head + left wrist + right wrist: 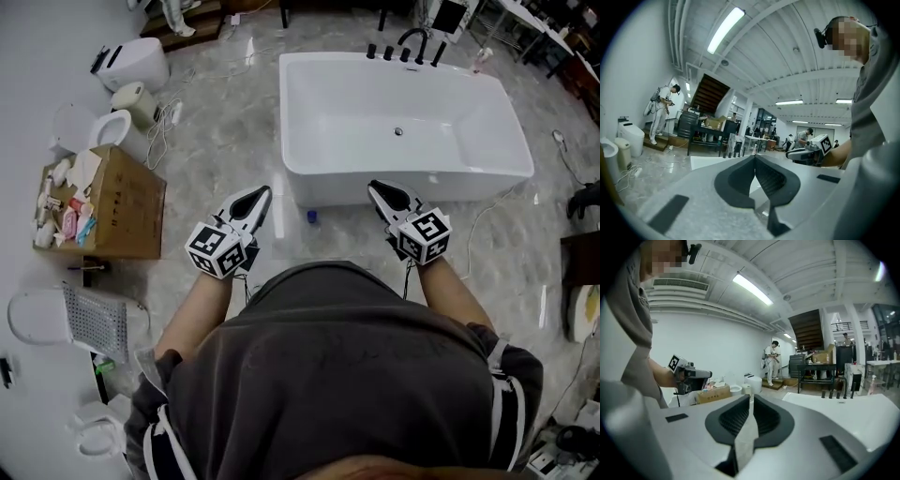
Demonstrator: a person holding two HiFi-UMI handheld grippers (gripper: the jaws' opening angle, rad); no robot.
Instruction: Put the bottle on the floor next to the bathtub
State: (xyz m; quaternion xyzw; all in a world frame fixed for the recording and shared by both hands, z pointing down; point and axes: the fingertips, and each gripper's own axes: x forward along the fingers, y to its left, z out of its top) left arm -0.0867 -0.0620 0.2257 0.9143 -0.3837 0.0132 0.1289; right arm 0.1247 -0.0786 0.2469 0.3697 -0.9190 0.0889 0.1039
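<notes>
so, counted: 2 grippers, 1 bathtub, 1 bottle, 1 cardboard box, 2 toilets at least. the left gripper (261, 195) & right gripper (378, 190) are held in front of the person's chest, well apart, both pointed toward the bathtub (309, 178). the left fingers (738, 176) are seen closed tip to tip w/ nothing between. the right fingers (731, 418) sit all but together, w/ only a thin sliver showing, and are also empty.

the bottle (312, 217) is seen as a small blue-topped item standing on the floor (234, 159), just beside the tub's near wall. in the head view it falls between the 2 grippers and is touched by neither.

around it:
- a row of black tap fittings (405, 52) is mounted on the tub's far rim.
- a white cable (483, 220) is laid on the floor by the tub's near right corner.
- the cardboard box (117, 211), filled w/ small packs, is set well apart to the left.
- beyond the box, 1 toilet (131, 64) w/ lid shut & 1 open toilet bowl (114, 127) are placed, w/ a beige bin (141, 101) between them.
- a loose toilet seat (37, 317) & a perforated grey panel (98, 321) are laid nearer, at the left edge.

in the left gripper view a person (661, 112) is seen standing far off by some steps. a dark table (705, 133) loaded w/ boxes is seen behind the tub.
</notes>
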